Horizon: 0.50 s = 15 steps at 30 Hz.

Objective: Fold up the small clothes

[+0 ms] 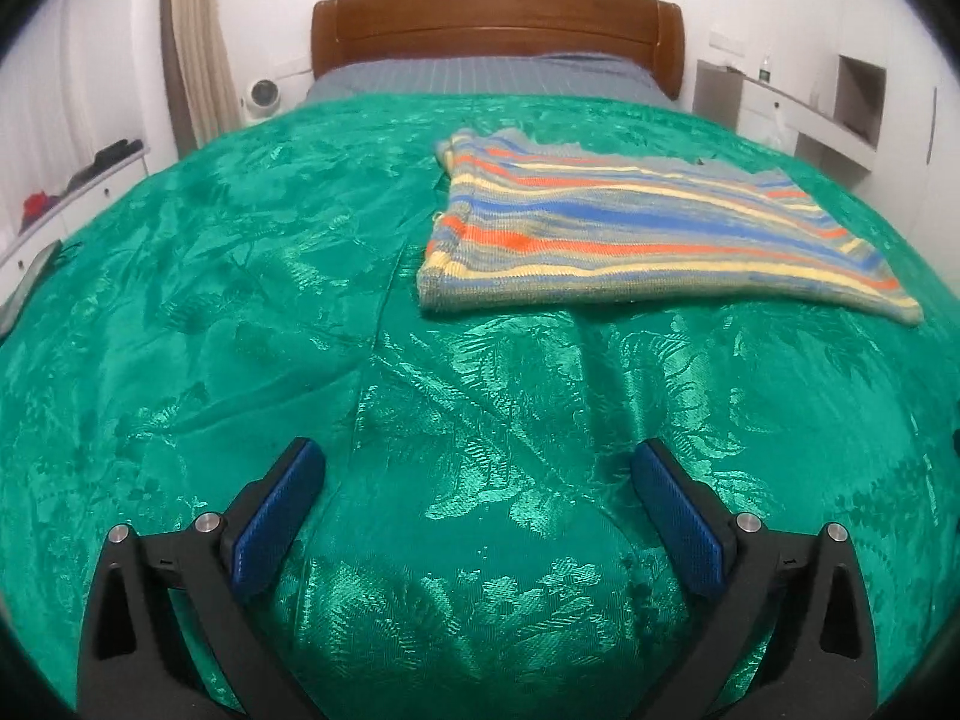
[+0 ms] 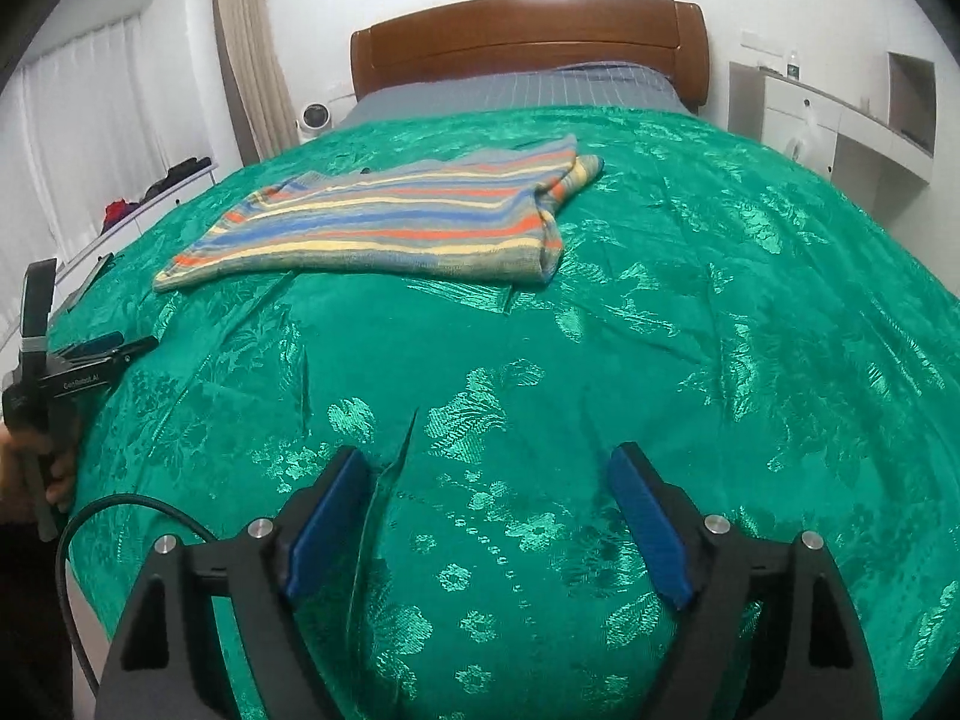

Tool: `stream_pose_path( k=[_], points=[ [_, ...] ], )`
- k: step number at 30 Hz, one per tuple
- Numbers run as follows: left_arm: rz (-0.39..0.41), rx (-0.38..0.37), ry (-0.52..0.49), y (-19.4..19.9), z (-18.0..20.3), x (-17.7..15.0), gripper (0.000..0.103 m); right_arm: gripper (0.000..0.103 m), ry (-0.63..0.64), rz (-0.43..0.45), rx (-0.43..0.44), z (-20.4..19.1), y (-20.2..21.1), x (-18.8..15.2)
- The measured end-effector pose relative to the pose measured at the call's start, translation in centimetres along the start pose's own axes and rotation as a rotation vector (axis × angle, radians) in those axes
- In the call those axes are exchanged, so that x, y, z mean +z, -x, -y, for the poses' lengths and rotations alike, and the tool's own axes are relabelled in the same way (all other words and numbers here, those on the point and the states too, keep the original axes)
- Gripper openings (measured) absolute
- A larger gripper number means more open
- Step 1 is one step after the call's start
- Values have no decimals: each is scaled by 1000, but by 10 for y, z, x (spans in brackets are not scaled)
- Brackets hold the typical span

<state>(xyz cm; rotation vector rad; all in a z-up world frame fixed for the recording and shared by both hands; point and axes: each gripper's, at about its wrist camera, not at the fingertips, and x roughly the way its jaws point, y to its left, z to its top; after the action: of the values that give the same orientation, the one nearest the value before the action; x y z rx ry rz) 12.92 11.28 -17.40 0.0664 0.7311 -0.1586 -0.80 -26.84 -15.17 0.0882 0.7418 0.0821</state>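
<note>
Bedspread (image 2: pixel 660 300); left gripper (image 2: pixel 114 343) reads, perhaps, "GenRobot.AI".

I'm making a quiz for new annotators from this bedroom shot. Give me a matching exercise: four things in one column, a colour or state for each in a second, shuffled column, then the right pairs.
Things:
1. striped garment
2. bedspread
3. headboard
4. left tongs

Colour or state:
A. brown wood
B. open, holding nothing
C. shiny green with a leaf pattern
D. lying flat, blue, orange and yellow bands

Pairs: 1-D, 2-C, 3-A, 4-B

The right tongs are also open and empty, above the bedspread and short of the garment.
</note>
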Motion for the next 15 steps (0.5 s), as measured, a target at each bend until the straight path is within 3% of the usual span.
stream_pose_path(
  k=[15],
  points=[
    [5, 0, -1, -1, 2, -2, 102, 87, 31, 27, -8, -6, -3, -4]
  ],
)
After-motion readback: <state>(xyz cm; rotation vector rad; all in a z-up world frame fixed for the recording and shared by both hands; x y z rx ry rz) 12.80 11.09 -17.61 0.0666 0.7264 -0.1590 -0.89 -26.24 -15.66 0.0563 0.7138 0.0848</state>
